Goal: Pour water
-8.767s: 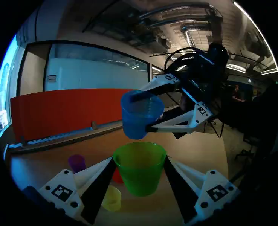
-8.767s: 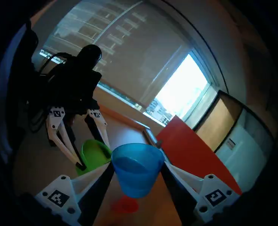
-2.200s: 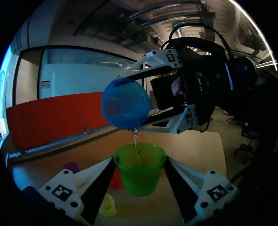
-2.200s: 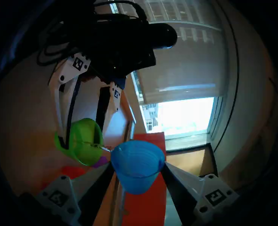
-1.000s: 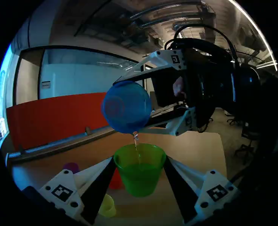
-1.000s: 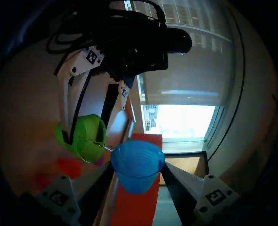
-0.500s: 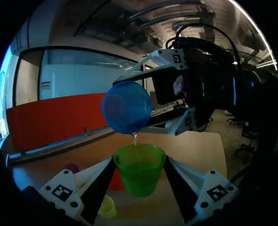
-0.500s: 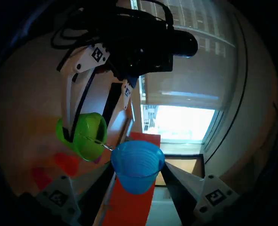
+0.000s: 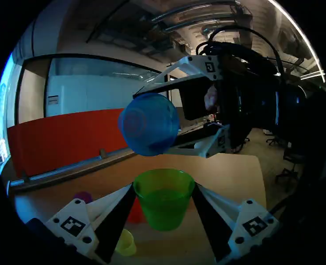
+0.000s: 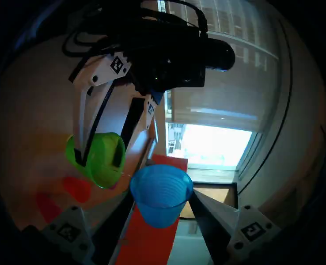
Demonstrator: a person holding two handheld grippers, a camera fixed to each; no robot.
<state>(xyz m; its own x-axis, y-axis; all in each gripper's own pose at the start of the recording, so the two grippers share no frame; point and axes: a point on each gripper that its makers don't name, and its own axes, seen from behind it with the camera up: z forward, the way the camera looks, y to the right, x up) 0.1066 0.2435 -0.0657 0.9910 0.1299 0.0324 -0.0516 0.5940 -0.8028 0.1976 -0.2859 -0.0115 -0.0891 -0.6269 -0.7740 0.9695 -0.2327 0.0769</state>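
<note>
The right claw (image 9: 153, 123) is rolled over at upper centre of the left gripper view. It is clamped on the blue cup (image 9: 149, 124), which lies on its side just above the green cup (image 9: 164, 201). The left claw (image 9: 163, 192) grips that green cup upright at lower centre, with water in it. Whether water remains in the blue cup I cannot tell. Small cups (image 9: 126, 242) on the table (image 9: 233, 176) at lower left are partly hidden.

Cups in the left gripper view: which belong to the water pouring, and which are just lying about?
In use:
- blue cup, tipped on its side, in the right gripper
- green cup, holding water, in the left gripper

Lying about:
- yellow cup, purple cup and red cup, all on the table
</note>
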